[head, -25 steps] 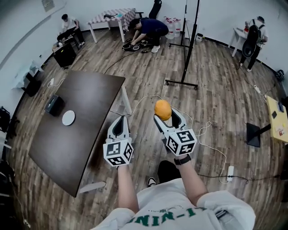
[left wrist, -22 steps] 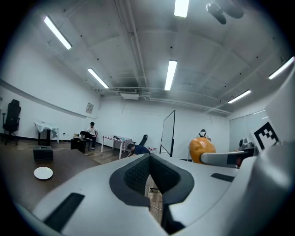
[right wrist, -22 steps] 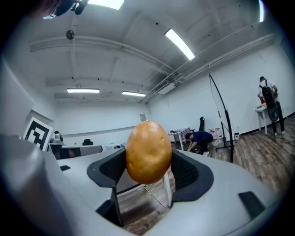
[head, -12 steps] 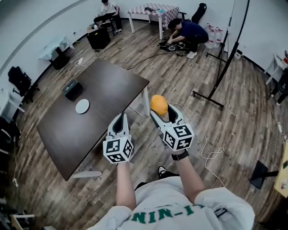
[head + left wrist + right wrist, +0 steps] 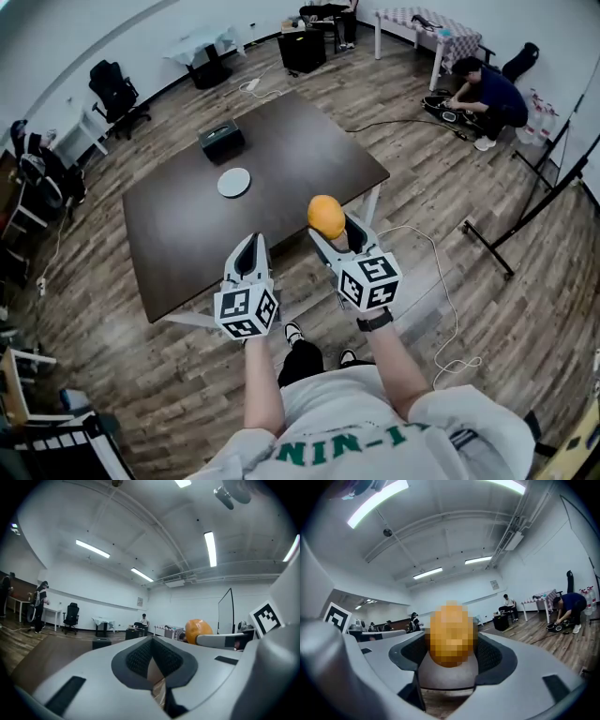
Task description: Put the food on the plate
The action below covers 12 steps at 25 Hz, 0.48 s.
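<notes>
A round orange food item sits clamped between the jaws of my right gripper, held over the near edge of the dark brown table. It fills the middle of the right gripper view as the food, and shows at the right of the left gripper view as the food. A small white plate lies on the table, ahead and to the left of both grippers. My left gripper hangs beside the right one, at the table's near edge. Its jaws are pressed together with nothing in them.
A black box stands on the table beyond the plate. A person crouches on the wooden floor at the far right, near a light stand's base. A white cable trails over the floor at right. Office chairs stand at far left.
The view has swung round: the table went from the left side to straight ahead. Both grippers came toward its near edge, side by side. The orange food stayed in the right gripper.
</notes>
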### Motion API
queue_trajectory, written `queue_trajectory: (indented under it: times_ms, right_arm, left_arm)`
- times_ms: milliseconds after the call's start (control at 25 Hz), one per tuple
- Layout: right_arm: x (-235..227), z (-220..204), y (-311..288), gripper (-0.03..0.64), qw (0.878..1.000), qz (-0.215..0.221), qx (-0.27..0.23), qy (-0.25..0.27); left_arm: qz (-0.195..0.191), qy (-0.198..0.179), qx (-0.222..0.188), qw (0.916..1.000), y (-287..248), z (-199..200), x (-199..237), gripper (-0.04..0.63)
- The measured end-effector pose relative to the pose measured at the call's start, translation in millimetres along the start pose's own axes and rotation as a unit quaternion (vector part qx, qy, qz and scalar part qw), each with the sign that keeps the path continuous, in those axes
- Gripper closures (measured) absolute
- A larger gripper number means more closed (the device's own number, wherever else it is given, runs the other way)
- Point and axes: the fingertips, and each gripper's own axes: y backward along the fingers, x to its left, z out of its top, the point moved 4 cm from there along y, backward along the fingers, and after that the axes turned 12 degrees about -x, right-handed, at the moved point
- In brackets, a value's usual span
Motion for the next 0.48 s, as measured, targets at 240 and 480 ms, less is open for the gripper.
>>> queue_trajectory:
  times_ms: [240,480]
  right_arm:
    - [37.9,-36.7,-103.0,0.298,0.999,0.05,0.02,-0.004]
    - [58.3,-50.5,-215.5,0.298,0.997,0.071,0.018,0.002]
  left_arm:
    - [0.04,0.001,-0.01,0.9992,-30.6,-6.1,97.4,0.581]
    - [0.062,-0.001,-0.03,0.9976,-86.7,1.8,194.5,0.581]
